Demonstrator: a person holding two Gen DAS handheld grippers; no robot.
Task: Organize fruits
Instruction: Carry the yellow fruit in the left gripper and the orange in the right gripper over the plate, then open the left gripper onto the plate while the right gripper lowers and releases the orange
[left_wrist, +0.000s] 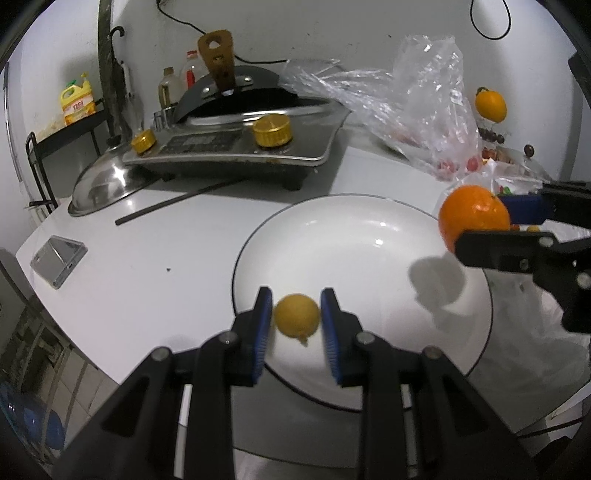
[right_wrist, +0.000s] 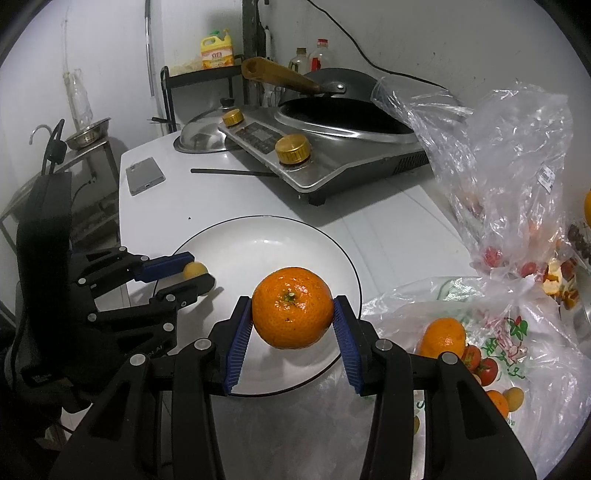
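Note:
A small yellow fruit (left_wrist: 296, 315) sits between the blue pads of my left gripper (left_wrist: 296, 295), which is shut on it just over the near left part of the white plate (left_wrist: 351, 240). My right gripper (right_wrist: 292, 301) is shut on an orange mandarin (right_wrist: 291, 308), stem up, held above the plate (right_wrist: 258, 251) near its right side. In the left wrist view the mandarin (left_wrist: 472, 218) and right gripper (left_wrist: 480, 225) hang over the plate's right rim. The right wrist view shows the left gripper (right_wrist: 197, 271) with the yellow fruit (right_wrist: 195, 269) at the plate's left edge.
An induction cooker (right_wrist: 332, 162) with a wok stands behind the plate, with a steel lid (right_wrist: 201, 136), a phone (right_wrist: 144, 175) and a black stick (right_wrist: 229, 171) nearby. Plastic bags (right_wrist: 498, 332) with more fruit lie to the right. The table edge (left_wrist: 74, 339) drops off at left.

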